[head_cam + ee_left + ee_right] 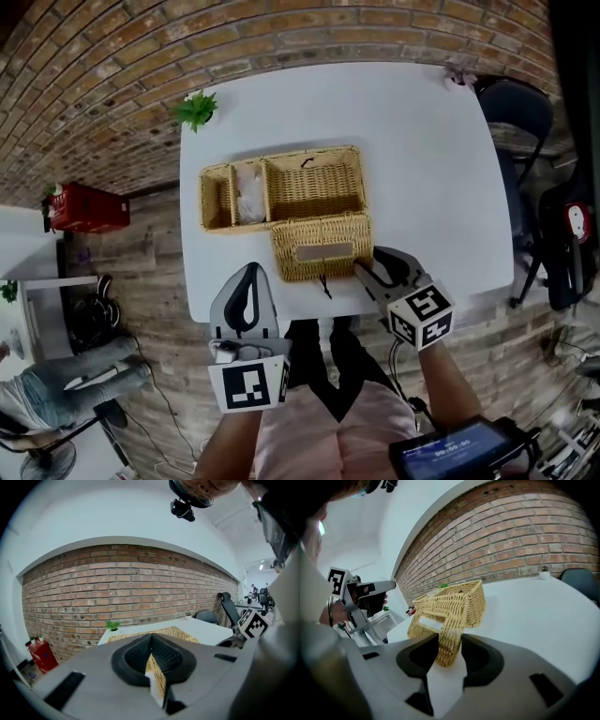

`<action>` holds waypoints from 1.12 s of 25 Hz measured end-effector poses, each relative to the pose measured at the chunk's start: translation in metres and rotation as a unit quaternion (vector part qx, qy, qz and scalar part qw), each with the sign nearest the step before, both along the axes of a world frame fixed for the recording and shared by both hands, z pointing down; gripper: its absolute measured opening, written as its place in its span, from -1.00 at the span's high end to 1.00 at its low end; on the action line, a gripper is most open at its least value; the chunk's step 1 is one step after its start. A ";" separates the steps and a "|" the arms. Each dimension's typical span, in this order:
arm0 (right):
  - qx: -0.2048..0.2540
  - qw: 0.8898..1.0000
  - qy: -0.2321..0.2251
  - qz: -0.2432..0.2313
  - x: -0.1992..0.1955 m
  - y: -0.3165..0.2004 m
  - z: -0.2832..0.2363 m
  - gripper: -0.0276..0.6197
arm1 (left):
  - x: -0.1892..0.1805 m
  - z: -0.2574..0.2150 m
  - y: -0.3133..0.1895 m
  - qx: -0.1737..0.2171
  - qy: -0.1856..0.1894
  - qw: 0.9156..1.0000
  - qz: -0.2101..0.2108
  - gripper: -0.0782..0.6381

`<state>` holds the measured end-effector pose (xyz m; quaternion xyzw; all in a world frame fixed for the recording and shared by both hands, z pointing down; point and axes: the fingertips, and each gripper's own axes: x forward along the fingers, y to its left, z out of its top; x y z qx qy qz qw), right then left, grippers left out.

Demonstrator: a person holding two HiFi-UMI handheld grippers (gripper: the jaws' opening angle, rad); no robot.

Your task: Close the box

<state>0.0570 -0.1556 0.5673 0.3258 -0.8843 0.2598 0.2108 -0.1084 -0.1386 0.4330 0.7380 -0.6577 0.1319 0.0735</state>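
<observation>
Item: wicker box [314, 192] with hinged lid [322, 246], standing mid-surface on the white surface [422, 169], well clear of the small potted plant [195, 110] at the far corner. The box is open. Its large compartment faces up, and the lid hangs out over the near wall toward the person, tilted with its free edge low. Right gripper [450, 644]: jaws at middling width, clamped on the lid's near right corner, with the wicker rim filling the gap between the pads. Left gripper [151, 639]: jaws together and holding nothing, held near the surface's front edge just left of the lid and apart from it. Step in hand, as judged: swinging the lid up and over onto the box. Handling notes: the grip sits on one corner only, so the lift is best carried in an arc about the hinge line — not pulled toward the person, which would likely drag the light box across the surface. The wrist should roll as the lid rises, so the rim does not twist out of the pads. The free gripper could steady the left wall — or press the lid flat once it is down.
</observation>
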 end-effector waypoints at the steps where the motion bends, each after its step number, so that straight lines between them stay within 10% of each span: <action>1: -0.008 1.000 -0.007 -0.001 0.001 0.002 -0.002 0.43 | 0.002 -0.002 0.001 0.002 0.003 1.000 -0.001 0.75; 19: -0.152 0.971 -0.184 0.003 0.001 0.005 -0.068 0.27 | 0.019 -0.058 0.001 0.061 -0.006 0.998 0.014 0.75; 28: -0.233 0.925 -0.296 0.045 0.004 -0.015 -0.095 0.19 | 0.030 -0.075 -0.009 0.084 0.000 0.996 0.029 0.75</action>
